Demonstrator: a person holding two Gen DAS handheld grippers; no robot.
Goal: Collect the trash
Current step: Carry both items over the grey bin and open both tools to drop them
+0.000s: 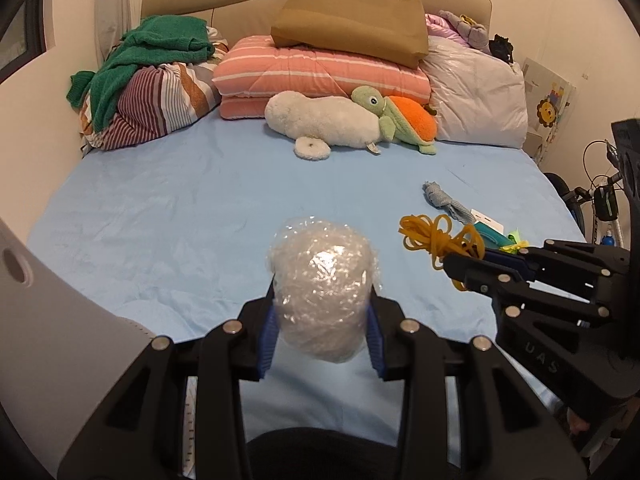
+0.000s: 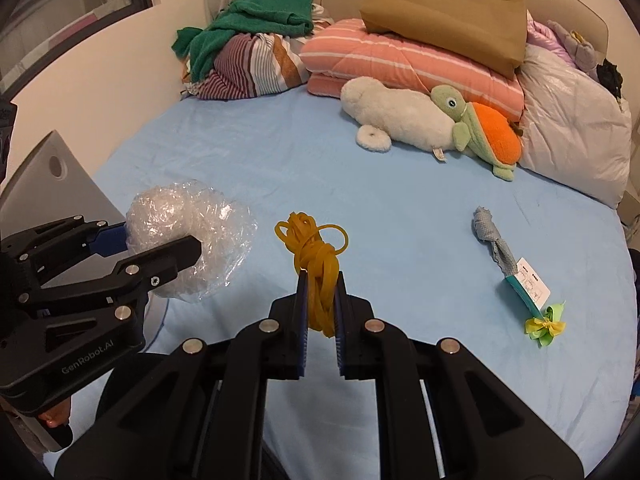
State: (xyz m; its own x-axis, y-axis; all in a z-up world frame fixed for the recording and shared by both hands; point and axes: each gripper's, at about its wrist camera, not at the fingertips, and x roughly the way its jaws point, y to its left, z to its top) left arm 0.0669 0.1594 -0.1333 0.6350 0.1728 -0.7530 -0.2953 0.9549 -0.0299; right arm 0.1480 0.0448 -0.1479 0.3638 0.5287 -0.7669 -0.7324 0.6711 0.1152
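Note:
My left gripper (image 1: 322, 300) is shut on a crumpled ball of clear plastic wrap (image 1: 322, 280) and holds it above the blue bed sheet; the ball also shows in the right wrist view (image 2: 188, 236). My right gripper (image 2: 320, 280) is shut on a tangle of yellow rubber bands (image 2: 316, 248), lifted off the sheet; it shows in the left wrist view (image 1: 436, 238) at the right gripper's tips (image 1: 452, 264). A grey cloth with a card tag and a yellow-green bow (image 2: 516, 272) lies on the sheet to the right.
A grey bin lid with a round hole (image 1: 48, 320) stands at the left bed edge. At the bed's head lie a white plush (image 1: 324, 120), a green and orange turtle plush (image 1: 400, 116), folded pink bedding (image 1: 320, 76), a brown bag (image 1: 352, 20) and pillows.

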